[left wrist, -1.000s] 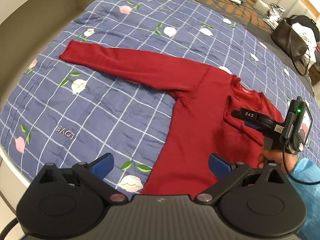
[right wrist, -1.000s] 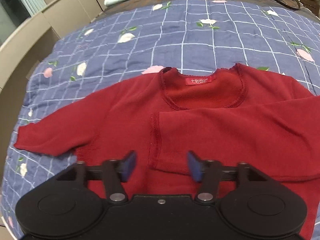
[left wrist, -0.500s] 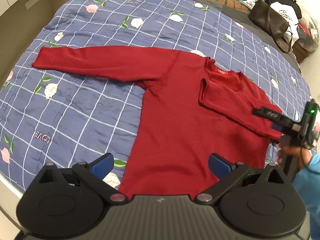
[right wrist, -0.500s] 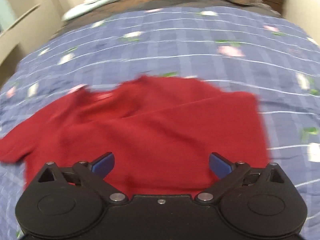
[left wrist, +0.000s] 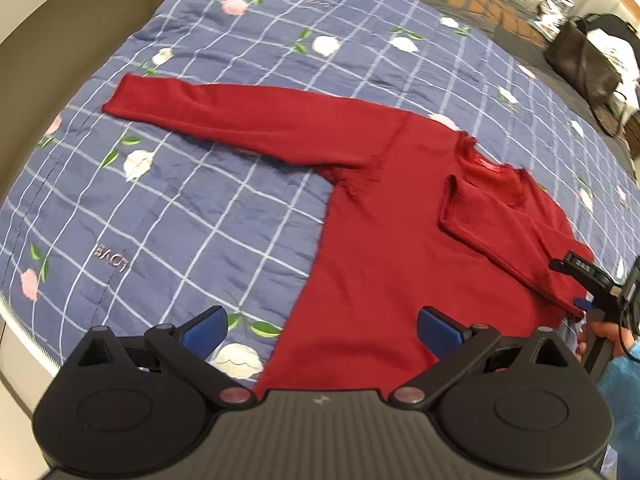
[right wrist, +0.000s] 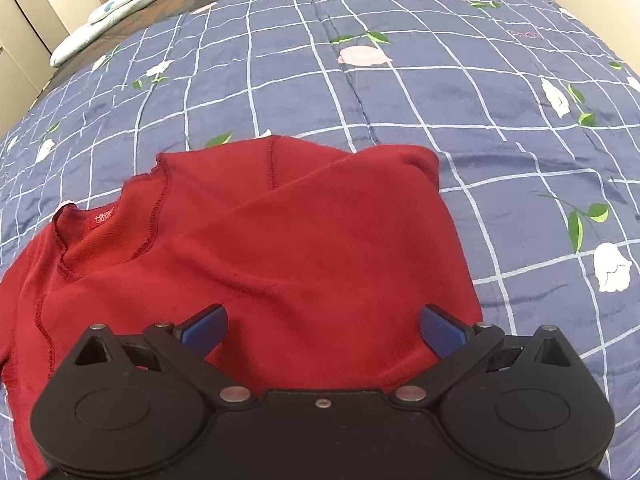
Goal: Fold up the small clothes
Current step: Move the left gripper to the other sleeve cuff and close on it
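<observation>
Both grippers stand with their blue pads spread wide and nothing between them. The left gripper (left wrist: 322, 326) hangs over the lower hem of the red sweater (left wrist: 392, 240), near the garment's left edge where it meets the quilt (left wrist: 192, 216). The right gripper (right wrist: 322, 326) hovers above the sweater's right side, low over the cloth; whether its pads touch the fabric I cannot tell. In the left wrist view it shows at the far right edge, held by a hand (left wrist: 602, 330) beside a blue sleeve cuff (left wrist: 624, 396).

One fold looks done. The right sleeve (right wrist: 320, 232) lies turned in across the chest, its cuff end resting just below the neckline (right wrist: 104, 220) and its red label. The shoulder on that side has been doubled over into a soft corner. The sweater lies face up and flat on the bed, body smooth, with some puckering under the left armpit.

Most of the job is left, as I judge it. The left sleeve (left wrist: 248, 116) is stretched straight out over the quilt, well away from the body, and needs bringing in across the chest to match the other. After that the body would need folding up from the hem. A dark handbag (left wrist: 584, 64) sits far off at the head of the bed, well clear of the work.
</observation>
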Demonstrator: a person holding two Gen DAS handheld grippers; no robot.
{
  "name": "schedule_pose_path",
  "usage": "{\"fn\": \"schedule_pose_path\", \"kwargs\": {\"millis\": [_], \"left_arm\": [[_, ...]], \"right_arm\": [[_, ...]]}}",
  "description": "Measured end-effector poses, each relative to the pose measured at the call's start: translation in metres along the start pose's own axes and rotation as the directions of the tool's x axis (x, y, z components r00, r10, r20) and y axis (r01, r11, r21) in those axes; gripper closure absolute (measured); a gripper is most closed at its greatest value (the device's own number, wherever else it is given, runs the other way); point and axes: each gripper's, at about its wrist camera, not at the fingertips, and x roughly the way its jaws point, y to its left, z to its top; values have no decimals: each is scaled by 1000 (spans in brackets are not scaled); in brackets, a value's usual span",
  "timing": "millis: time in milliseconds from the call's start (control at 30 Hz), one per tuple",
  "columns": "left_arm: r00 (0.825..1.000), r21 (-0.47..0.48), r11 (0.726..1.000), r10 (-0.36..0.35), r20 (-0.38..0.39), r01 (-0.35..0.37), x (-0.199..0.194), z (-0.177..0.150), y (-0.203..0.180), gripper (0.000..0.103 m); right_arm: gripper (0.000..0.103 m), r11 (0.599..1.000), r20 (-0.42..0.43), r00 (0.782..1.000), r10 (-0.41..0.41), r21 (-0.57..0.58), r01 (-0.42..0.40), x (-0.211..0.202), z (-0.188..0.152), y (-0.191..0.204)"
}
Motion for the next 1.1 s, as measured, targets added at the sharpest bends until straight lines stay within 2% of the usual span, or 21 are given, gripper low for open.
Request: {"fn": "schedule_pose_path", "kwargs": {"millis": [167,333,567,667,833,1000,1100], "left_arm": [[999,-57,998,30,18,-29,9,12,21,0],[996,-139,988,71,49,-64,27,35,55,0],[988,-277,956,127,82,-100,69,84,113,0],[987,-315,943,141,73,-112,93,108,134,0],[980,-441,890,175,93,-117,129,143,173,0],[959,-535,829,261,112,-163,160,175,210,4],[952,-585,794,283,115,-165,171,187,227,7]], "right_arm": [[1,1000,17,1000,11,-5,-10,-11,-6,8],[1,999,32,999,27,-27,-26,-36,-27,22],[1,998,-49,998,31,-48,-33,-61,-70,42],[1,999,-83,996,19,-34,-22,-69,-90,46],[1,1000,-150,989,-14,-22,11,-83,-123,47],[1,999,-189,981,-51,-5,51,-94,-144,43],[1,998,-207,976,-70,-21,67,-96,-151,43]]}}
